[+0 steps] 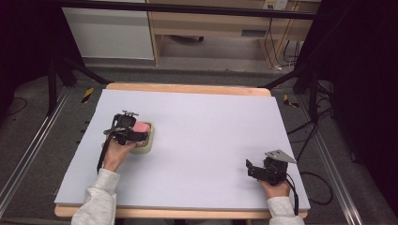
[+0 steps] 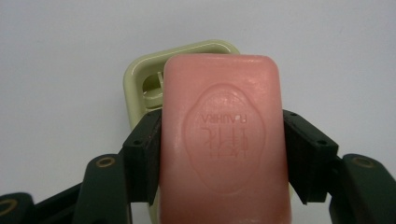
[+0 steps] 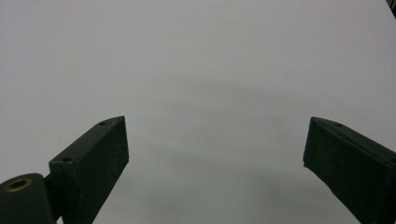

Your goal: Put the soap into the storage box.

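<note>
Left hand-held gripper [image 2: 222, 154] is clamped on a pink soap bar [image 2: 223, 140] — one black jaw against each long side, embossed oval logo facing the camera. The bar sits over a pale green soap dish [image 2: 140, 77]; the dish's rim and a slotted corner show past the bar's far end. Can't tell whether the bar touches the dish or hangs just above it. In the high view this is at the left-middle of the worktop [image 1: 211, 131], the person's left hand [image 1: 115, 154] behind the gripper. Right hand-held gripper [image 3: 215, 154] is released — jaws wide apart, bare white worktop between them. It's near the front right corner, well apart from the dish.
</note>
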### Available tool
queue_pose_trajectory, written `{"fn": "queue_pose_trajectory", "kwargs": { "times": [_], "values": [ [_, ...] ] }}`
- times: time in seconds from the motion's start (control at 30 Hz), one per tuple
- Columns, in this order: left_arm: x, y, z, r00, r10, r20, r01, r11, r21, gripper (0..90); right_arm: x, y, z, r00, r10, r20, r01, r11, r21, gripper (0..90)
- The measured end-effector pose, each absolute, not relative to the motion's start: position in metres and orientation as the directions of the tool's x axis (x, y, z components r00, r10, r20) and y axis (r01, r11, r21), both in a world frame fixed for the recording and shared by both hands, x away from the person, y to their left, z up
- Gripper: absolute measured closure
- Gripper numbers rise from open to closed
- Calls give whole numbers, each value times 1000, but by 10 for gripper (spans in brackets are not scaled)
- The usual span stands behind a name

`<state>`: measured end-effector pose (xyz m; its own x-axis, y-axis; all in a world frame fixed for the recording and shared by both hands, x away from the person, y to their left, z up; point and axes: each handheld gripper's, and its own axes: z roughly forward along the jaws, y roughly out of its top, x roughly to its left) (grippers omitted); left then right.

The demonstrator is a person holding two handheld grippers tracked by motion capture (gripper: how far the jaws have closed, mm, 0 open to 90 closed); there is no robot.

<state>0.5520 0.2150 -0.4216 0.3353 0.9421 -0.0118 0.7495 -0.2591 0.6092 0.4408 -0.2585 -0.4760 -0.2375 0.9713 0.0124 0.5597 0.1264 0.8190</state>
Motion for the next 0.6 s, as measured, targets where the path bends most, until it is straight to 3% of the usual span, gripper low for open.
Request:
{"fn": "queue_pose_trajectory", "kwargs": {
  "times": [0.6],
  "values": [
    [557,215,-431,327,945,-13,764,-257,591,370,441,-258,-476,-237,971,14,561,125,818,70]
  ]
}}
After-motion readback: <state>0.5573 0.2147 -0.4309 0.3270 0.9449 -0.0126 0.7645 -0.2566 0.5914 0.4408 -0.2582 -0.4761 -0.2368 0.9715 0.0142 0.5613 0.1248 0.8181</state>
